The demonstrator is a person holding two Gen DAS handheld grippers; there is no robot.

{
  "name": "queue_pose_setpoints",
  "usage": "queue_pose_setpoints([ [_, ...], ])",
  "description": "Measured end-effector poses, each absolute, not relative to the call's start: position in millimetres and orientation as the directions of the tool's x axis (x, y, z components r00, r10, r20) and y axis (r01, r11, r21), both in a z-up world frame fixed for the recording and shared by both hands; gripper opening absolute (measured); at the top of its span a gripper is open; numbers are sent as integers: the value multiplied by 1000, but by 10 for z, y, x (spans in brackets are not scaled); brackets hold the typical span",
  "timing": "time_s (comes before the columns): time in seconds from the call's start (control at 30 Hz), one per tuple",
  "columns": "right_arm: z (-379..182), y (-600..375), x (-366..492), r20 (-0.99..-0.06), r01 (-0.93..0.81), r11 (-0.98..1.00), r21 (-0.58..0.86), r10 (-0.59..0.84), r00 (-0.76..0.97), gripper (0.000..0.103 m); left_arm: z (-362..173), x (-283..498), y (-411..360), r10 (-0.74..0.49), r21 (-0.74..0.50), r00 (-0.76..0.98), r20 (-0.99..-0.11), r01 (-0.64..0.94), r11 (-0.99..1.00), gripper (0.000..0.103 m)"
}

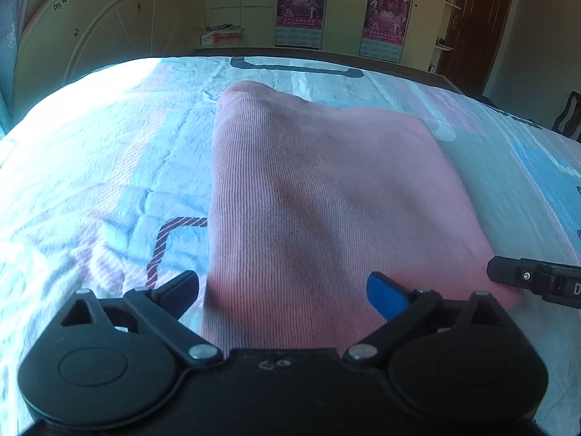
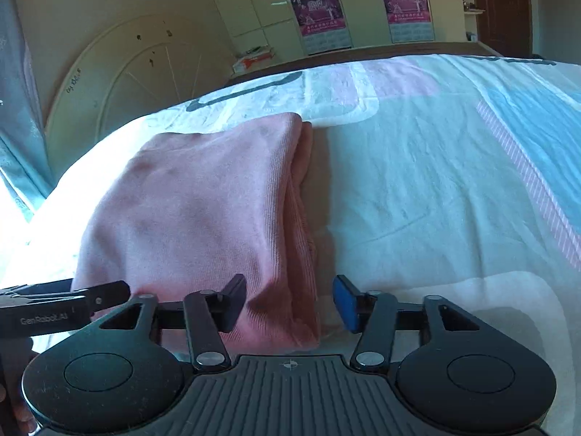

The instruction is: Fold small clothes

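Observation:
A pink ribbed garment (image 1: pixel 326 189) lies folded into a rectangle on the bed; in the right wrist view (image 2: pixel 203 210) its layered edges show along its right side. My left gripper (image 1: pixel 287 292) is open, its jaws spread wide over the garment's near edge. My right gripper (image 2: pixel 290 299) is open, its jaws straddling the garment's near right corner. Each gripper's tip shows in the other's view: the right gripper (image 1: pixel 537 279) at the garment's near right corner, the left gripper (image 2: pixel 65 305) at its near left.
The bed sheet (image 2: pixel 454 181) is pale blue, pink and white, and creased. A cream headboard (image 1: pixel 109 36) stands at the left. Wardrobes with pink posters (image 1: pixel 301 7) line the far wall. A dark door (image 1: pixel 479 18) and a chair (image 1: pixel 570 116) are at the right.

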State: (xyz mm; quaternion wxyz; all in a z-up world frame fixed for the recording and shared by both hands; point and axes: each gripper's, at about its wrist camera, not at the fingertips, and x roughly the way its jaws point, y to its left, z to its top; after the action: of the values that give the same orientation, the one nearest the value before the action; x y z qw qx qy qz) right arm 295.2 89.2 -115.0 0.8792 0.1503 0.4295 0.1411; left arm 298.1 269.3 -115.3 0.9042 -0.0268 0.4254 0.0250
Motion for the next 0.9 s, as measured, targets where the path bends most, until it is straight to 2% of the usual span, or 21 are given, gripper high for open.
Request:
queue_pose_setpoints([
  [0.03, -1103, 879, 2898, -706, -127, 912, 390, 384, 595, 82, -1128, 2947, 2667, 28, -23, 638, -770, -71, 997, 102],
  [0.07, -1060, 871, 2846, -696, -138, 908, 395, 393, 601, 85, -1099, 2892, 2625, 37, -13, 641, -767, -74, 997, 102],
  [0.2, -918, 802, 2648, -685, -170, 897, 409, 424, 592, 88, -958, 2705, 2460, 84, 43, 633, -769, -80, 996, 103],
  [0.27, -861, 744, 2552, -684, -178, 886, 428, 447, 577, 94, -865, 2576, 2375, 116, 73, 630, -768, -94, 993, 103],
  [0.4, -728, 602, 2313, -667, -202, 866, 458, 485, 565, 97, -662, 2305, 2194, 157, 129, 632, -759, -90, 988, 103],
  [0.73, -347, 286, 1596, -611, -249, 840, 482, 526, 592, 102, -216, 1495, 1785, 125, 92, 695, -708, -85, 992, 103],
  [0.9, -107, 175, 1239, -587, -285, 836, 469, 537, 606, 102, -47, 1138, 1608, 155, 101, 714, -683, -117, 988, 102],
])
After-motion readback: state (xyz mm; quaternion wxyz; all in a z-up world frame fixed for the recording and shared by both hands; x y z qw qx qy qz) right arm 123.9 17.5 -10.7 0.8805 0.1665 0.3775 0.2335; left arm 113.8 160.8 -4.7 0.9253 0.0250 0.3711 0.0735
